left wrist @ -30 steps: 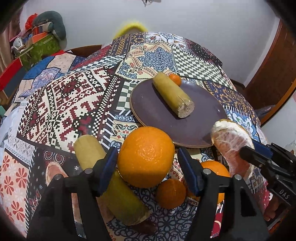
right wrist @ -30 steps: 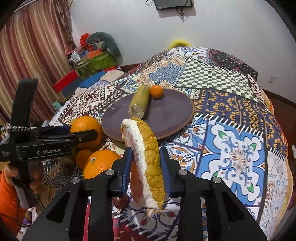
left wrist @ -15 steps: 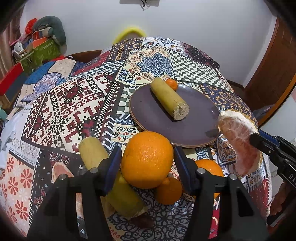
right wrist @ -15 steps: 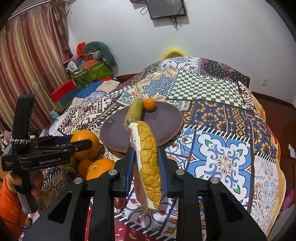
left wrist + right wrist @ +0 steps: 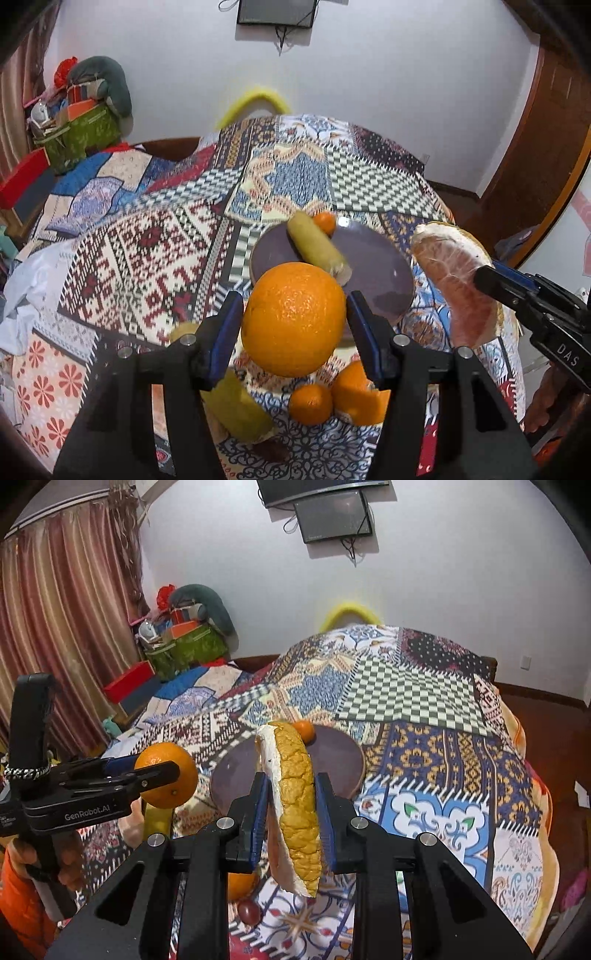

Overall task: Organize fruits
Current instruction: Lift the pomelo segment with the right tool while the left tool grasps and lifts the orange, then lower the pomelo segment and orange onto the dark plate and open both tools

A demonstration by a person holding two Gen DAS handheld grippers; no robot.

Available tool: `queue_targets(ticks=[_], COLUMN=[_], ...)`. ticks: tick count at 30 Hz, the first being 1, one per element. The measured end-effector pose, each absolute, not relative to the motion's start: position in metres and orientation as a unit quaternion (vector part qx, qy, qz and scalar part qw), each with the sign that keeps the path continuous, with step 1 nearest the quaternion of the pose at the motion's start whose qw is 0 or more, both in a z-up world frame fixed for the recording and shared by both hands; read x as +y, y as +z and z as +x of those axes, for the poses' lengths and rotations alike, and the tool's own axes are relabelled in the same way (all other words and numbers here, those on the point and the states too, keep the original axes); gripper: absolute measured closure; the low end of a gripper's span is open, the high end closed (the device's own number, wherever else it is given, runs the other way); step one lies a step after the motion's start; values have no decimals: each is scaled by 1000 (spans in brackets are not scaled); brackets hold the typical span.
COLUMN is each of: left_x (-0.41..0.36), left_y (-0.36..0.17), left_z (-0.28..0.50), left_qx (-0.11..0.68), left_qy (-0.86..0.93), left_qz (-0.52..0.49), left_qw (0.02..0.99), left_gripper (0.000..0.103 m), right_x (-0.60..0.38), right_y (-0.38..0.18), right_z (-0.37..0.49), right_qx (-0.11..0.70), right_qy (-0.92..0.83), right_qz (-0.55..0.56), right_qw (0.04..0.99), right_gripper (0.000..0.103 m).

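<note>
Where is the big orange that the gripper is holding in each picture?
Left wrist view: the big orange fills the lower middle, clamped in the left gripper.
Right wrist view: the same orange sits at the left, halfway down.
Shared landmark: the dark plate, lying beyond it in both.

A patchwork-patterned tablecloth (image 5: 155,254) covers the round table, a black wall-mounted screen (image 5: 334,517) hangs above, striped reddish curtains (image 5: 62,616) left, green fabric bag (image 5: 192,644) nearby.
</note>
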State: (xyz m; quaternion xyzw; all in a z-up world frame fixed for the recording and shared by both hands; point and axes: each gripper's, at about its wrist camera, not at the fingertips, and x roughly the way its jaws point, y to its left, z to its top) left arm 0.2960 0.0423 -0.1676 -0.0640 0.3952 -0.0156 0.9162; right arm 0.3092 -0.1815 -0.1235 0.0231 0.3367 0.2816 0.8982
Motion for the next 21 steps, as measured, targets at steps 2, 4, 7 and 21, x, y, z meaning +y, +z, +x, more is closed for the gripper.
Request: queue_targets(ticks=[2, 4, 7, 21], left_x=[41, 40, 40, 43], left_y=[-163, -161, -160, -186], left_z=[301, 305, 313, 361], left_qx=[389, 385, 380, 400], left_qy=[-16, -17, -18, -19], left_qz=[-60, -59, -57, -56], left_qw=[919, 921, 923, 915], left_gripper=[46, 46, 46, 46], right_x=[-180, -179, -176, -157], right_y=[-120, -118, -116, -135], right_z=[313, 317, 324, 367], right_qx=[332, 328, 324, 338], right_qy=[281, 281, 281, 279], right_qz=[25, 27, 26, 16], right_qw=[900, 902, 903, 899], right_gripper=[80, 80, 80, 80])
